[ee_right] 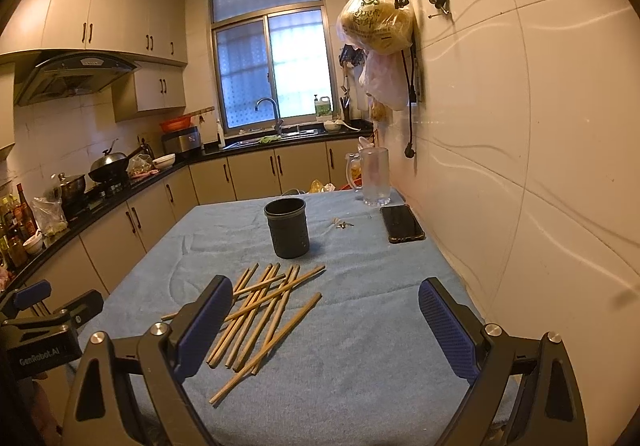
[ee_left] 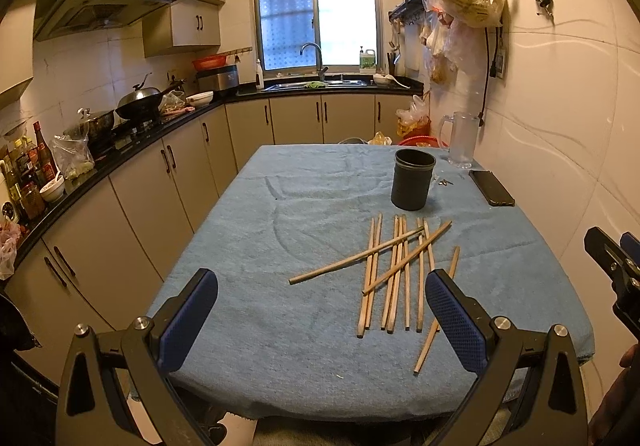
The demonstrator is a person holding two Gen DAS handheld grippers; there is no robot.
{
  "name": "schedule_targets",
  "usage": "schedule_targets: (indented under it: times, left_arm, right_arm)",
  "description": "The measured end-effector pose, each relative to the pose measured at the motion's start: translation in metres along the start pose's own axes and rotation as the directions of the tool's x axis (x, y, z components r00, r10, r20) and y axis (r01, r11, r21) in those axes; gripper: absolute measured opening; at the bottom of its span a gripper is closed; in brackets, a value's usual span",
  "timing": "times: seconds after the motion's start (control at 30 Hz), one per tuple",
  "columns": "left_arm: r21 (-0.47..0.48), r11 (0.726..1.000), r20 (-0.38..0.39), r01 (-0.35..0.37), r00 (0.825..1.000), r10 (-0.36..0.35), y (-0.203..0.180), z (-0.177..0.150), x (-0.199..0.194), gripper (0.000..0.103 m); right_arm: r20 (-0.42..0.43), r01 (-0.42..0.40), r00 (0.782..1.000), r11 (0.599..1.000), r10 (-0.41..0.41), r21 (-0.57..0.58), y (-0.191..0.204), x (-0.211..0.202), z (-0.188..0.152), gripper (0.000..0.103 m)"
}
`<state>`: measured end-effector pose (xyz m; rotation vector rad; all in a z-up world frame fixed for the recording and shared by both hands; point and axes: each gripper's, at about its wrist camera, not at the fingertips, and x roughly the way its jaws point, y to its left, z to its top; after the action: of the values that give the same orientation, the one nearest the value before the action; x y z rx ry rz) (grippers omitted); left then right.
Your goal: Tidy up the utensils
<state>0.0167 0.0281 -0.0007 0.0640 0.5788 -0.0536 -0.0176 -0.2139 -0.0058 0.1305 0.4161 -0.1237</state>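
Several wooden chopsticks (ee_left: 394, 272) (ee_right: 260, 310) lie loose and crossed on the blue cloth of the table (ee_left: 280, 230) (ee_right: 360, 326). Behind them stands an upright, empty dark cylindrical holder (ee_left: 413, 179) (ee_right: 287, 227). My left gripper (ee_left: 320, 294) is open above the table's near edge, with the chopsticks just ahead of its right finger. My right gripper (ee_right: 325, 304) is also open with nothing between its fingers; the chopstick pile lies by its left finger. Each gripper shows at the edge of the other's view: the right gripper (ee_left: 612, 266) and the left gripper (ee_right: 48, 318).
A black phone (ee_left: 491, 187) (ee_right: 401, 223), a clear glass mug (ee_left: 462, 140) (ee_right: 374, 176) and small metal keys (ee_right: 342, 223) sit at the table's far right by the wall. Kitchen counters with pots and bottles run along the left. Plastic bags hang on the right wall.
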Motion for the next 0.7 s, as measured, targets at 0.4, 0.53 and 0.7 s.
schedule_targets:
  times: [0.4,0.53,0.7]
  left_arm:
    - [0.026,0.999,-0.029,0.024,0.999,-0.024,-0.003,0.007,0.021,0.103]
    - [0.029,0.999,-0.052,0.042,0.998,-0.041,-0.004,0.012,0.035,0.103]
    - [0.064,0.997,-0.069,0.050,0.997,-0.046,-0.012,0.021,0.053,0.103]
  right_arm:
    - [-0.046,-0.021,0.999,1.000,0.022,0.004,0.000,0.026,-0.001,0.095]
    - [-0.071,-0.035,0.997,0.999,0.036,0.016,0.000,0.040,0.000,0.094]
    - [-0.063,-0.022,0.998,0.999,0.024,0.027,-0.001,0.059,0.005,0.094]
